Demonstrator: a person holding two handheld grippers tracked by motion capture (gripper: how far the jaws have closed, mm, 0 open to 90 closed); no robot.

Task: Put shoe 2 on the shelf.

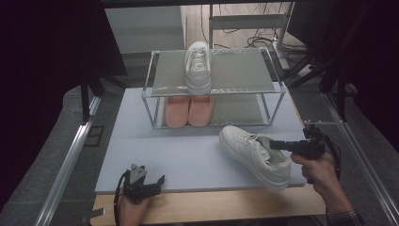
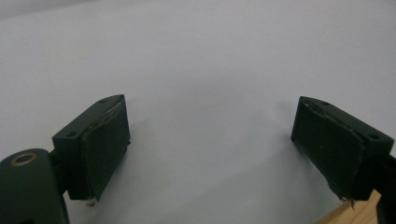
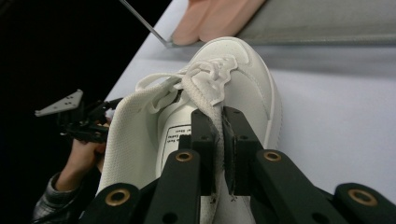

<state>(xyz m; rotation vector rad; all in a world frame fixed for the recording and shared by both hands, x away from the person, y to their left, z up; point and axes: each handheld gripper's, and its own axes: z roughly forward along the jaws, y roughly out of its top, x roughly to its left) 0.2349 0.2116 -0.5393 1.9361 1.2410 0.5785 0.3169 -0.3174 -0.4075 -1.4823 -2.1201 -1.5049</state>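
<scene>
Left tool (image 1: 155, 184) rests at the near edge of the bench (image 1: 188, 160), held low in the left hand (image 1: 129, 207). In the left gripper view its jaws stand wide apart over the pale mat, nothing between them.

Right tool (image 1: 277, 145), held in the right hand (image 1: 320, 167), reaches in level from the right side. Jaws are clamped together on the white sneaker (image 1: 256, 155): in the right gripper view the pads (image 3: 205, 140) pinch the edge of the collar/tongue fabric at the shoe opening, label inside visible just left of the grip. This sneaker is on the mat at front right, toe pointing toward the rack, heel toward the bench's near edge. Whether the sole is fully on the mat cannot be told.

Beyond it, the clear two-level shoe rack (image 1: 155, 101) stands at the middle of the mat. Lower level: a pair of pink slippers (image 1: 189, 110), side by side, touching. Upper level: a second white sneaker (image 1: 198, 68), toe toward the person, left of the shelf's centre.
</scene>
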